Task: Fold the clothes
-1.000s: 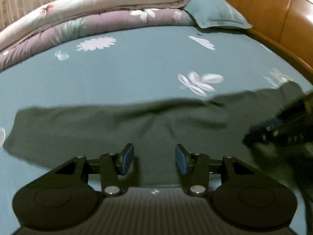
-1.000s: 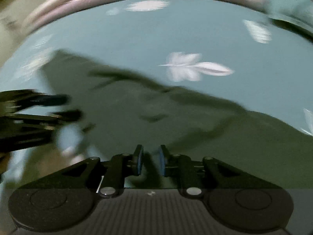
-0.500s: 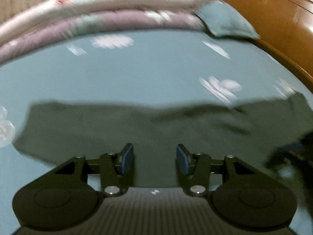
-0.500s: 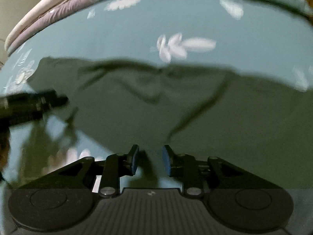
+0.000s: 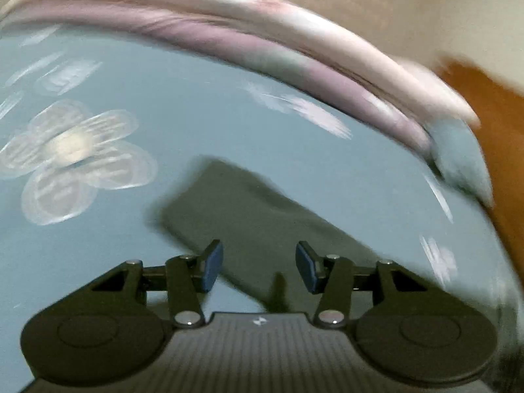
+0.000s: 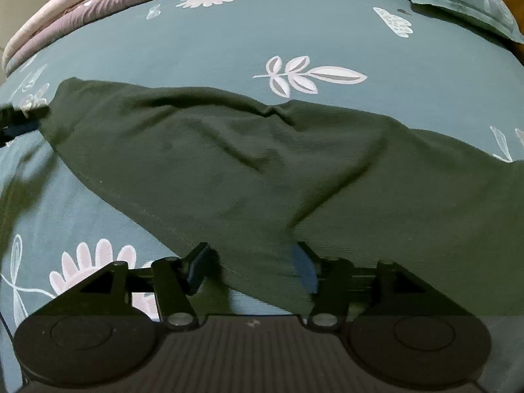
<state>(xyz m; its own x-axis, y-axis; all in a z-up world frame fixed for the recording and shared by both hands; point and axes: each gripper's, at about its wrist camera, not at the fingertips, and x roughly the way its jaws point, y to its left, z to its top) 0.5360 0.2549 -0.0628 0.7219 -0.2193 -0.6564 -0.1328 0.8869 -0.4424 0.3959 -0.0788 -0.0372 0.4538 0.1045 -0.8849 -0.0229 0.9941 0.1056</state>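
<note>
Since a second ago the left gripper [image 5: 259, 266] has swung toward the dark green garment's [image 6: 249, 170] end at 12 o'clock, jaws spread and empty; that view is blurred. The right gripper [image 6: 252, 270] has widened, fabric draped between its fingers, the right pad half hidden. The garment lies across the teal bedsheet [image 6: 229, 29].

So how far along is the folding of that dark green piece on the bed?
Barely begun. The dark green garment lies spread out and wrinkled across the teal floral bedsheet, with no fold visible. In hand: the right tool sits open with the near hem between its fingers, and the left tool hovers open over one narrow end. Gripping and every fold are left.
</note>
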